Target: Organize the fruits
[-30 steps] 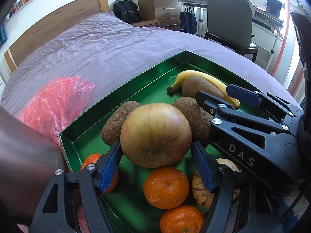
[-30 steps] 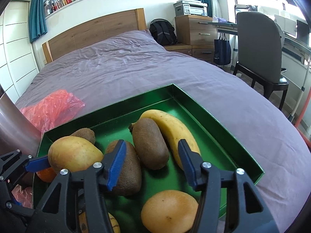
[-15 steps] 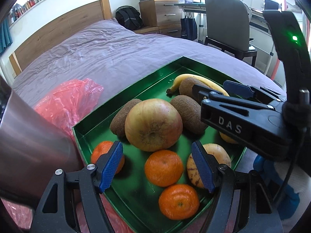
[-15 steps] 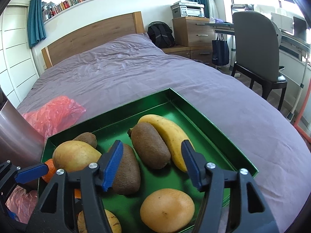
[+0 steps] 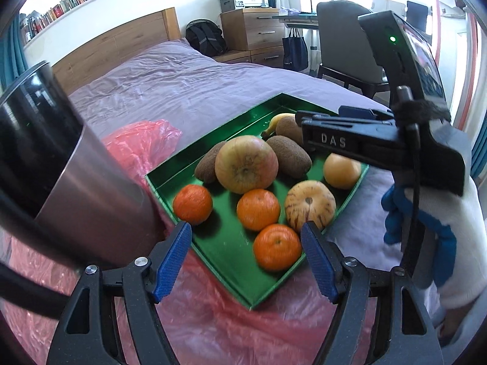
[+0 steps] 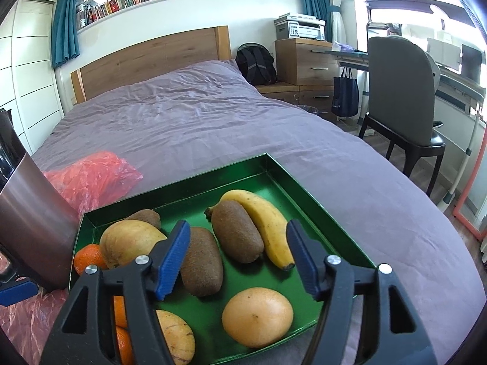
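A shallow green metal tray (image 5: 170, 182) sits on the purple bedspread (image 5: 188, 91) and holds all the fruit. Just left of the tray stands a tall brushed-steel cylinder (image 5: 76, 182), with crumpled red plastic bag (image 5: 143, 133) spread beside and under the tray's near corner. Inside the tray, from its left corner: three round orange mandarins (image 5: 192, 203), a large yellow-red apple (image 5: 246, 164) with brown fuzzy kiwis (image 5: 292, 155) behind and beside it, a striped pale-yellow round fruit (image 5: 310, 205), a smooth orange-yellow citrus (image 6: 257, 316) at the right edge, and a yellow banana (image 6: 268, 225) lying against a kiwi toward the far side. The left gripper (image 5: 246, 258) hangs over the tray's near corner, its blue-padded jaws apart and empty — one mandarin lies below the gap, untouched. The right gripper (image 6: 237, 258) hovers above the tray's right side; its jaws have just been opening and hold nothing — a kiwi and the banana lie below, clear of the pads.
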`<state>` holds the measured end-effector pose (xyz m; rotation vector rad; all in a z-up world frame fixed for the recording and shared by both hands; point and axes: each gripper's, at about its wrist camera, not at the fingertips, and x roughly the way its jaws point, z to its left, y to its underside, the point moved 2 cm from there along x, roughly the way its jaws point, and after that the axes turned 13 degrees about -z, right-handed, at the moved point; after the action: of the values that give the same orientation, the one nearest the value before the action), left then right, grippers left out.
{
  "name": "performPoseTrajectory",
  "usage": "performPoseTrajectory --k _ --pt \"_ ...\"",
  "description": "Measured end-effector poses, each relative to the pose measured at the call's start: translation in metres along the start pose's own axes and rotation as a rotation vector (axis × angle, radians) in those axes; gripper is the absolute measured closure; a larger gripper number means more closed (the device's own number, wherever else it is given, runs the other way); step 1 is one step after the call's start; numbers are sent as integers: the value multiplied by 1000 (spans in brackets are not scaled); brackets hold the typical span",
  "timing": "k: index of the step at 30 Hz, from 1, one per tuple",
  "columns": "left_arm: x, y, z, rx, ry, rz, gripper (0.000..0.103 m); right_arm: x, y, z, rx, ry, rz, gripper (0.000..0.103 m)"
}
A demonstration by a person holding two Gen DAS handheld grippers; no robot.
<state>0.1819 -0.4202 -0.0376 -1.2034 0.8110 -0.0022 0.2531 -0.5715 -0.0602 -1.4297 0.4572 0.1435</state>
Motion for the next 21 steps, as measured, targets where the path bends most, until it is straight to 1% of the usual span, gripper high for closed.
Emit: performPoseTrajectory --k 3,8,10,13,17,21 --pt "-17 9 4 14 -13 -16 32 -9 -2 1 3 -3 -3 37" --pt "-38 31 14 27 -54 10 31 -25 -2 11 1 -14 -6 29" --pt "-46 40 18 14 -66 25 31 -32 0 18 -4 -20 0 22" --pt "-57 53 23 0 -78 44 31 -41 7 30 10 -29 23 22" --pt "-68 65 33 -25 -111 62 31 -58 10 51 -8 -54 20 22" --pt "-77 73 51 -113 -156 82 31 -77 18 70 -8 -77 25 21"
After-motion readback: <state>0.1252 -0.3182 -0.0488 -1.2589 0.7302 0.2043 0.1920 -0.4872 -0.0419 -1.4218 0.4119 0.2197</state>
